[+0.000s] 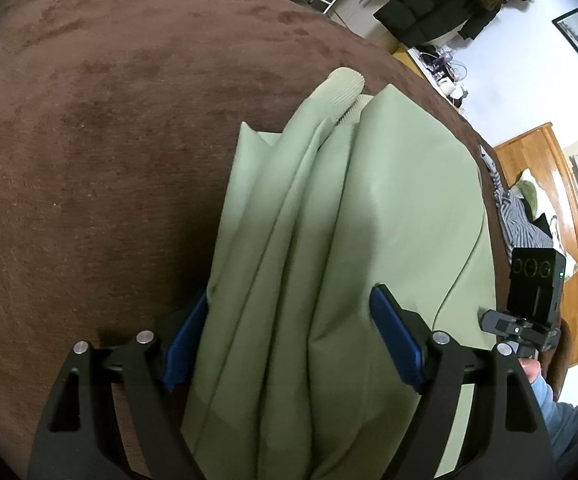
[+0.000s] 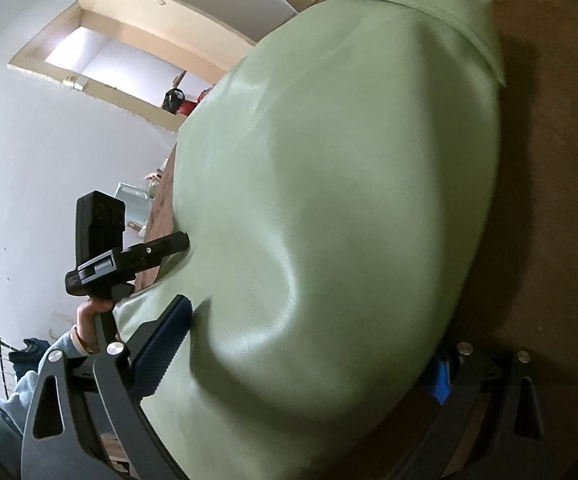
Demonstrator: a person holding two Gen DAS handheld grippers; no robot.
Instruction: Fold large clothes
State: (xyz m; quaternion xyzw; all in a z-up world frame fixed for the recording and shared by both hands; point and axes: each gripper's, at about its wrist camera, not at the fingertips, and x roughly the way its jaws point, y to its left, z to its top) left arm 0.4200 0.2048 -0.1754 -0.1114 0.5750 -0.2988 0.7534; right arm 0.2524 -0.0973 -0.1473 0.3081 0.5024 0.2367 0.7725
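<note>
A pale green garment lies on the brown bed cover, bunched in long folds, with a ribbed cuff at its far end. My left gripper stands with its blue-padded jaws wide apart, and green cloth runs between them and over the left pad. In the right wrist view the same garment billows up, smooth and taut. My right gripper has its jaws wide apart with cloth draped between them. The right pad is mostly hidden. The other gripper shows at the left.
The bed cover reaches right of the garment. The right hand's gripper shows at the left wrist view's right edge. Beyond the bed are a dark hanging coat, a wooden headboard and a doorway.
</note>
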